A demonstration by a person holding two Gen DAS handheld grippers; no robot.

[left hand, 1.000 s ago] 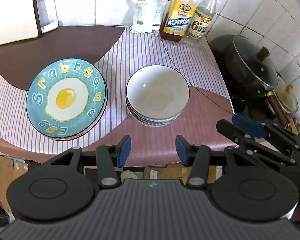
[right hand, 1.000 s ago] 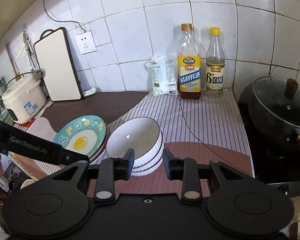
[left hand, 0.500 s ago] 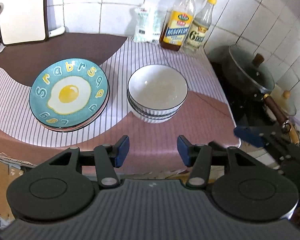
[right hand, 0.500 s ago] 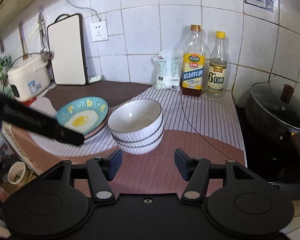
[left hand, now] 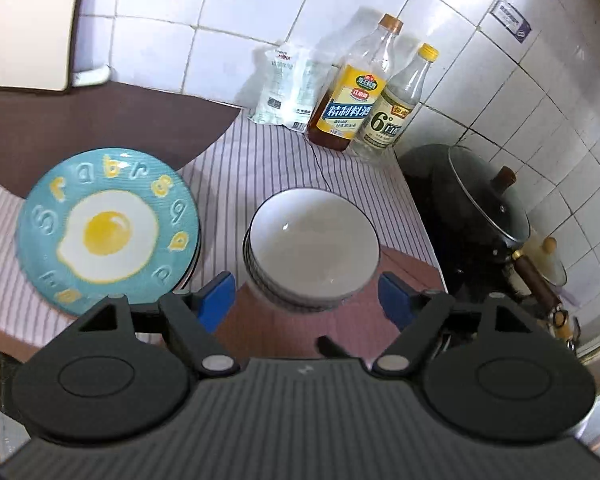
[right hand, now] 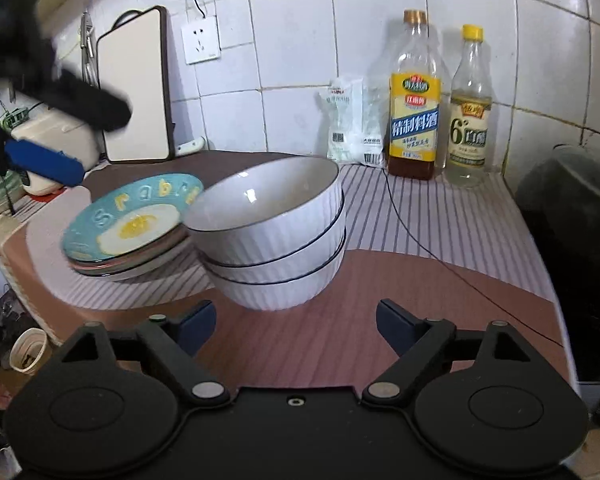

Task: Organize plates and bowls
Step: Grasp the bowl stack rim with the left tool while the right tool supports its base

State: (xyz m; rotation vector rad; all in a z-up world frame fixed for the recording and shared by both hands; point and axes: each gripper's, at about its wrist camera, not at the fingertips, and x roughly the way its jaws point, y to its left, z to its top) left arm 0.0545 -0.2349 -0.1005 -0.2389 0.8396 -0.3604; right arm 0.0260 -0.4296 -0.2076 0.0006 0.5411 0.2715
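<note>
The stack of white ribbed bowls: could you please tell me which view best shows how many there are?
The right wrist view: it sees the stack of white ribbed bowls side-on, showing three nested rims. The left wrist view looks down, showing mostly the top bowl's inside.

Bowls [right hand: 276, 236]: three white ribbed ones, nested in a single stack. Plates [right hand: 132, 228]: one stack, left of the bowls, egg-pattern plate on top; at least three rims show, exact count cannot be told. Bottles [right hand: 414, 96]: two, far side by the wall; one white bag [right hand: 350, 120]; one lidded pot [left hand: 488, 200], right.
</note>
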